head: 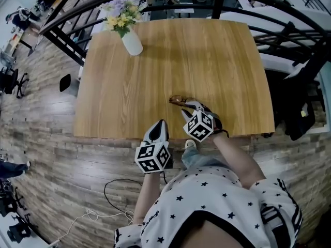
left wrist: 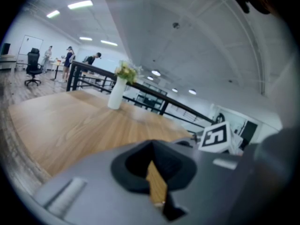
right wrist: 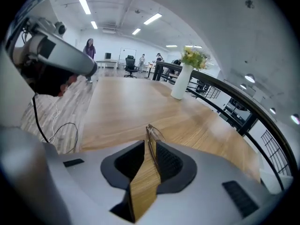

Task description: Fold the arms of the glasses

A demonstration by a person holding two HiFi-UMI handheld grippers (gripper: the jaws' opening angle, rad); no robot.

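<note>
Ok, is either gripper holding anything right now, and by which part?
The right gripper looks closed on the glasses, pinching the thin wire frame edge-on; which part exactly I cannot tell. The left gripper is shut and empty.

Open office (swivel chair (left wrist: 33,65), whiteboard (left wrist: 30,42))

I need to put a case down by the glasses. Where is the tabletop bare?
Bare: the whole middle and right of the table, from the vase at the far left corner across to the right edge. Crowded: the near edge, where the right gripper meets the glasses.
</note>
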